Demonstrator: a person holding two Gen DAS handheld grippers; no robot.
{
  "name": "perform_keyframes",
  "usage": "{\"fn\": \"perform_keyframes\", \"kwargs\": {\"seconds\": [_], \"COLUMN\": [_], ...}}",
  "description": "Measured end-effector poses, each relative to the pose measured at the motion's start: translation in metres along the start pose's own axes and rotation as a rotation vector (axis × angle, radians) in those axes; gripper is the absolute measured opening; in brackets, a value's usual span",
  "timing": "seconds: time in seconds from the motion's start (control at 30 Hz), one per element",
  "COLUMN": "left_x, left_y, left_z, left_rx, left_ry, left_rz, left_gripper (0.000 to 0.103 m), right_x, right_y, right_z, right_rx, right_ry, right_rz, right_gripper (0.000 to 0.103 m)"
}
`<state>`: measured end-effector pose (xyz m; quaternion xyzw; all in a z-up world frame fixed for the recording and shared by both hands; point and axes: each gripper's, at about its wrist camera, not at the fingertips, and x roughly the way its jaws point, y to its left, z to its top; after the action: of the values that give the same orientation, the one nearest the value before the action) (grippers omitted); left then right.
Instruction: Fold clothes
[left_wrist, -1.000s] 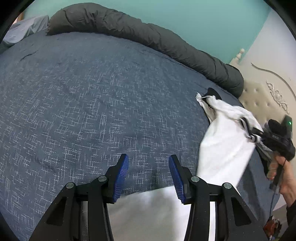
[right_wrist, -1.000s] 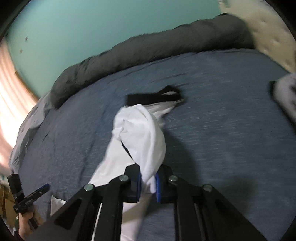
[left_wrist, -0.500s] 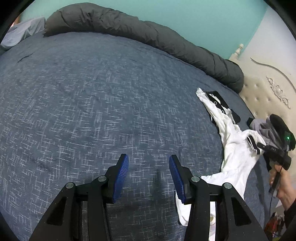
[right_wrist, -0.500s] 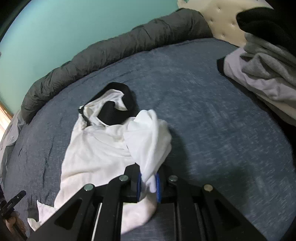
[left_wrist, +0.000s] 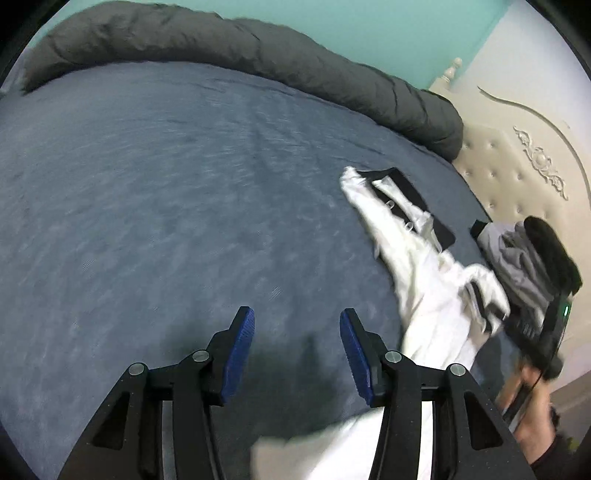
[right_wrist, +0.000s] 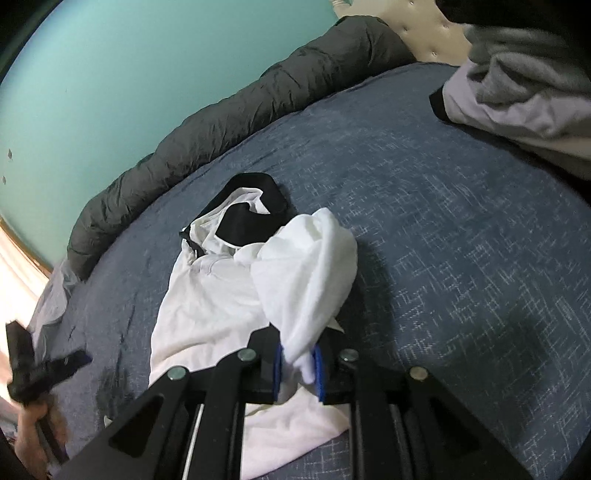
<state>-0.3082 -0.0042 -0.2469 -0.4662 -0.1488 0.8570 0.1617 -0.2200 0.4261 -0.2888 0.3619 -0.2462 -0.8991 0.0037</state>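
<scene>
The right gripper (right_wrist: 298, 363) pinches a bunched fold of the white shirt (right_wrist: 221, 306), which sprawls on the blue bedspread (right_wrist: 443, 221). Beside the shirt, the left gripper (left_wrist: 297, 345) hangs half spread over bare bedspread, gripping nothing.

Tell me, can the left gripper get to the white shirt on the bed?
Probably yes. The left gripper is open with nothing between its fingers, and only bare blue bedspread separates it from the white shirt just to its right. The right gripper already pinches another part of that shirt.
</scene>
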Motion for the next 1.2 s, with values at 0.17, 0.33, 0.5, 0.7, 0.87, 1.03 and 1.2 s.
{"fn": "perform_keyframes", "kwargs": {"seconds": [0.17, 0.33, 0.5, 0.7, 0.87, 1.03, 1.2], "left_x": [0.052, 0.102, 0.142, 0.178, 0.199, 0.205, 0.183], "left_y": [-0.021, -0.038, -0.055, -0.063, -0.066, -0.071, -0.075], "left_z": [0.048, 0.084, 0.115, 0.137, 0.141, 0.136, 0.132], "left_rx": [0.008, 0.009, 0.028, 0.037, 0.027, 0.053, 0.098], "left_ry": [0.057, 0.085, 0.095, 0.113, 0.123, 0.128, 0.086], "left_rz": [0.000, 0.018, 0.023, 0.045, 0.040, 0.035, 0.029], "left_gripper": [0.052, 0.052, 0.052, 0.052, 0.052, 0.005, 0.003], "right_x": [0.007, 0.012, 0.011, 0.022, 0.025, 0.027, 0.023], "right_y": [-0.010, -0.024, -0.024, -0.026, -0.034, -0.040, -0.036], "right_z": [0.000, 0.007, 0.011, 0.011, 0.012, 0.011, 0.011], "right_rx": [0.013, 0.064, 0.038, 0.043, 0.073, 0.099, 0.080], "right_ry": [-0.003, 0.009, 0.007, 0.022, 0.018, 0.023, 0.012], "right_rz": [0.033, 0.080, 0.070, 0.066, 0.020, 0.007, 0.017], "right_gripper": [0.014, 0.014, 0.014, 0.014, 0.014, 0.014, 0.014]}}
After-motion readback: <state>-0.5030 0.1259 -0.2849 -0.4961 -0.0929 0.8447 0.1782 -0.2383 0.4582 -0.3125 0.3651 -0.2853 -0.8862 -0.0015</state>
